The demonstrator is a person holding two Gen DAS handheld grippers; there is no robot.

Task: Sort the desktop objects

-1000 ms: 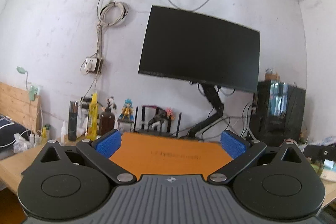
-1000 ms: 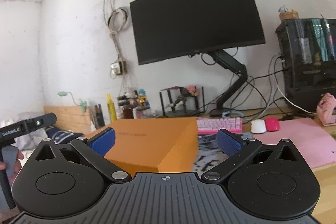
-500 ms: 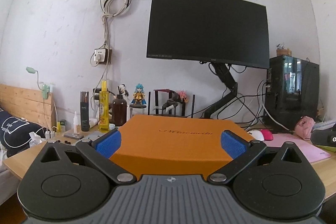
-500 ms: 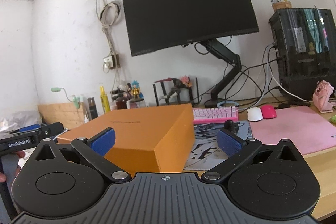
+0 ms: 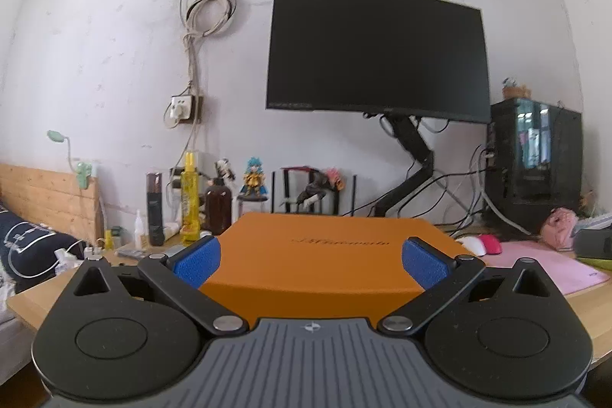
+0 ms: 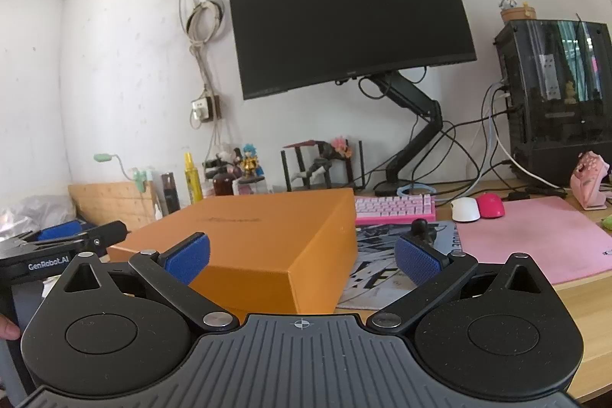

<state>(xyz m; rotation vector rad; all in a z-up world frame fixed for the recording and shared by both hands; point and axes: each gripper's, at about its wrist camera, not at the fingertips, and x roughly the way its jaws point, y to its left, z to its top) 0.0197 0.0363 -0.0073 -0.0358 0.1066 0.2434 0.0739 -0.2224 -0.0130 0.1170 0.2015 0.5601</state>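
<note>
A flat rectangular orange cardboard box (image 5: pixel 325 255) is being framed between the wide-spread blue pads (image 5: pixel 197 260) of the left hand-held gripper (image 5: pixel 311 260) — whether those pads are pressing its sides cannot be told from the left wrist view. The box is lying on the light wooden surface (image 6: pixel 581 312), in front of a row of bottles and small figurines (image 5: pixel 253 178) lined up along the white wall. The right hand-held gripper (image 6: pixel 302 259) is being held fully spread with nothing between its fingers, pointed at the box's near right corner (image 6: pixel 267 239). To the right of the box, a pink keyboard (image 6: pixel 394 209), a white mouse (image 6: pixel 464 209) and a magenta mouse (image 6: pixel 491 205) are being kept near a pink desk mat (image 6: pixel 535 236) — all under a large black wall-facing monitor (image 6: pixel 352 10) on an arm mount.
</note>
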